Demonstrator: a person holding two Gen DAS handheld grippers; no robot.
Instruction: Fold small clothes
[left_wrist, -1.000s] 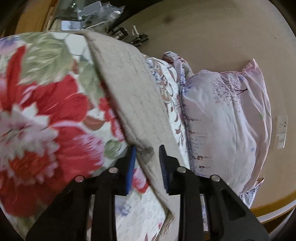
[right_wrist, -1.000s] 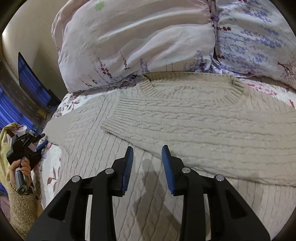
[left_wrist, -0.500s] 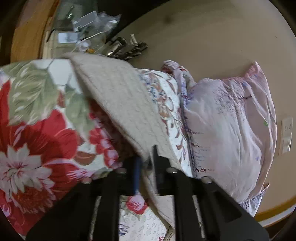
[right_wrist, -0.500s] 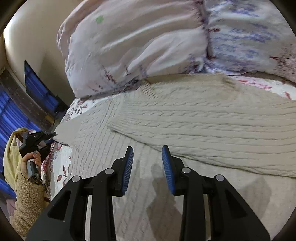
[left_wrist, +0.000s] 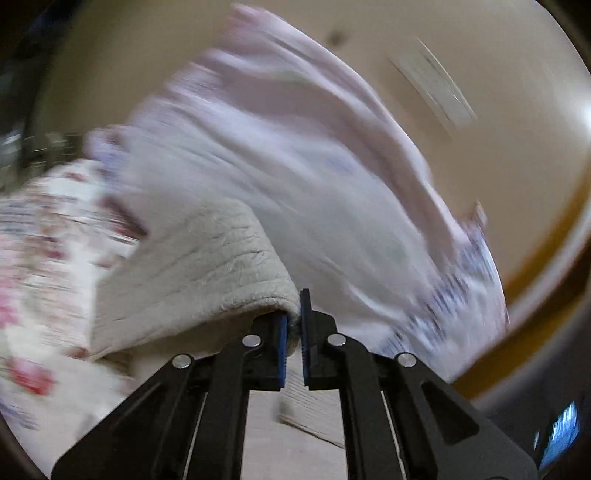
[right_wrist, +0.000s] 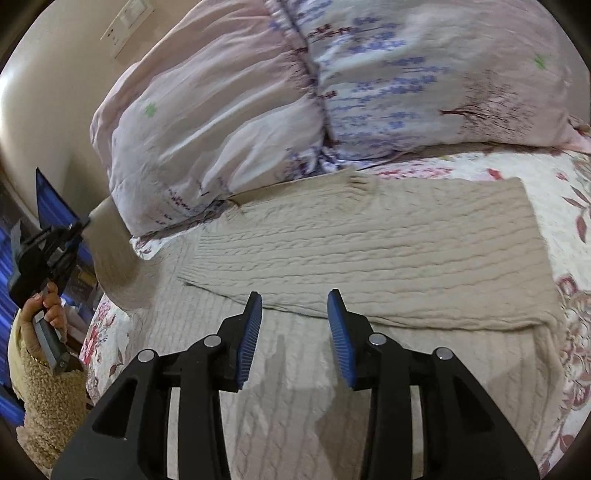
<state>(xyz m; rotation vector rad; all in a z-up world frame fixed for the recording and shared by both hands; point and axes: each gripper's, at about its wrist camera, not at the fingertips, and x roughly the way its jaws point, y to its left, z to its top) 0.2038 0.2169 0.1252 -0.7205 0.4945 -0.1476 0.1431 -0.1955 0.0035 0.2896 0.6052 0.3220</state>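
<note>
A beige cable-knit sweater (right_wrist: 369, 251) lies flat on the bed, one sleeve folded across its chest. My left gripper (left_wrist: 293, 321) is shut on the cuff of the other sleeve (left_wrist: 192, 273) and holds it lifted off the bed; the view is blurred. In the right wrist view that gripper (right_wrist: 70, 229) shows at the far left with the raised sleeve (right_wrist: 114, 258) hanging from it. My right gripper (right_wrist: 294, 317) is open and empty, hovering over the sweater's lower body.
Two pale floral pillows (right_wrist: 295, 92) lie against the wall just behind the sweater. The floral bedsheet (right_wrist: 569, 206) shows around it. A wall switch plate (right_wrist: 127, 22) is at the upper left. The person's hand (right_wrist: 44, 314) holds the left gripper.
My left gripper has shut on the sleeve cuff and lifted it, swinging toward the pillows. My right gripper has shifted slightly and stayed open.
</note>
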